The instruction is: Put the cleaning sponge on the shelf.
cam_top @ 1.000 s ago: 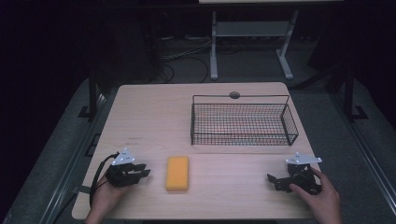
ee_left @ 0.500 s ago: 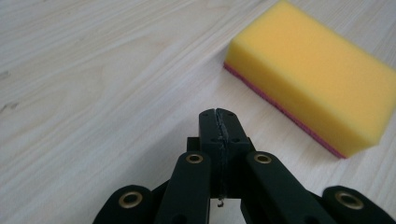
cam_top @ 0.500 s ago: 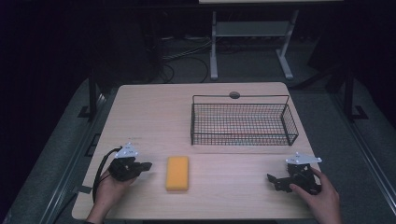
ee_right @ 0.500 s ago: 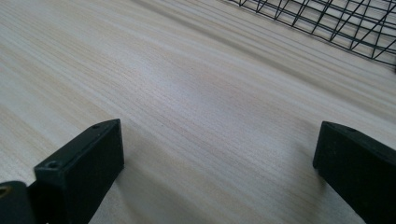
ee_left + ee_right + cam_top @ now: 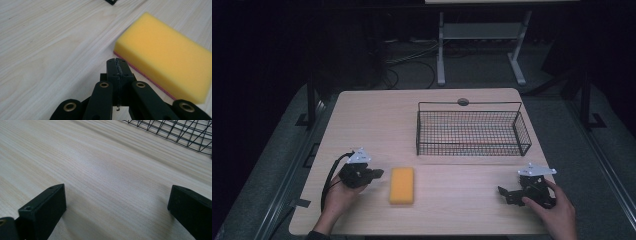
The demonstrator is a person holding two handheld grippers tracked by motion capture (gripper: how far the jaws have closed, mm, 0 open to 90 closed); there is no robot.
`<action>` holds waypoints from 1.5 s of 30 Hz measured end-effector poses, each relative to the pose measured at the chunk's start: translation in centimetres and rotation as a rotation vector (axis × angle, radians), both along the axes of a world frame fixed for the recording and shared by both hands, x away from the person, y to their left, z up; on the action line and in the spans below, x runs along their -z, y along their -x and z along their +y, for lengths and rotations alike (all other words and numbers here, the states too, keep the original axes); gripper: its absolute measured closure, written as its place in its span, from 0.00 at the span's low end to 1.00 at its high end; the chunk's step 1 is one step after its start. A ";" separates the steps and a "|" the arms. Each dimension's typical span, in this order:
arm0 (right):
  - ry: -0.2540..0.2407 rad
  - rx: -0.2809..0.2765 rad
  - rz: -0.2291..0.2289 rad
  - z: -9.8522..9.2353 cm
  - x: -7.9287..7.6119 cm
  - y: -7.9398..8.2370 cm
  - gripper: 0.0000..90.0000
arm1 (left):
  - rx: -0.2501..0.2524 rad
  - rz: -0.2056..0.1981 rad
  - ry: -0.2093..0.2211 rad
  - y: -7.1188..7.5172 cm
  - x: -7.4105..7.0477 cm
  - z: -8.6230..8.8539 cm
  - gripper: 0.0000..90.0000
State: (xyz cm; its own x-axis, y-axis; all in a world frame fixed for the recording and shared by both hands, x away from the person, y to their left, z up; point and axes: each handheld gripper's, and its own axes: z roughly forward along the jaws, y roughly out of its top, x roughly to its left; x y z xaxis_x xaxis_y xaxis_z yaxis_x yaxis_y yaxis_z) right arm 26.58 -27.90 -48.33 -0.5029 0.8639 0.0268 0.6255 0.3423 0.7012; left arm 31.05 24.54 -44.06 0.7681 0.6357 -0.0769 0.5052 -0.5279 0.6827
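Yellow sponge (image 5: 402, 185) flat near table (image 5: 377, 115) front edge, untouched. Left gripper (image 5: 377, 174) just beside it, jaws pressed together, empty. Right gripper (image 5: 503, 191) near front right corner, jaws spread, empty. Wire basket (image 5: 472, 128) unfilled; pickup not started.

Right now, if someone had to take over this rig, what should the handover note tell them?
Left hand-held gripper: jaws shut on nothing, tips just short of the yellow sponge.
Right hand-held gripper: jaws open, nothing between them, low over the table near the right front edge.
Sponge lies flat on the table, in front of the wire basket; nothing shows inside the basket.
Done: nothing picked up.
Left: probably open the left jaws, grip the sponge, put it in the basket.
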 end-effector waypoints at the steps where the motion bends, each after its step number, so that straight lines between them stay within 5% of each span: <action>1: 0.001 0.000 0.000 0.0 0.0 0.0 0.01 | 0.002 -0.002 -0.001 -0.1 0.0 -0.1 1.00; 45: 0.000 0.001 0.000 0.0 0.0 0.0 0.01 | 0.111 0.004 -0.009 -2.4 0.1 -6.3 1.00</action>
State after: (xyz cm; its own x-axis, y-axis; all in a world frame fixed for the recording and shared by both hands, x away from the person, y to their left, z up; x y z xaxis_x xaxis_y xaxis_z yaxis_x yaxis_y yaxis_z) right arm 26.58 -27.89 -48.33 -0.5023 0.8643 0.0265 0.6255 0.3420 0.7012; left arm 33.41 18.29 -44.17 0.8333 0.5477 -0.0751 0.4463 -0.5864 0.6760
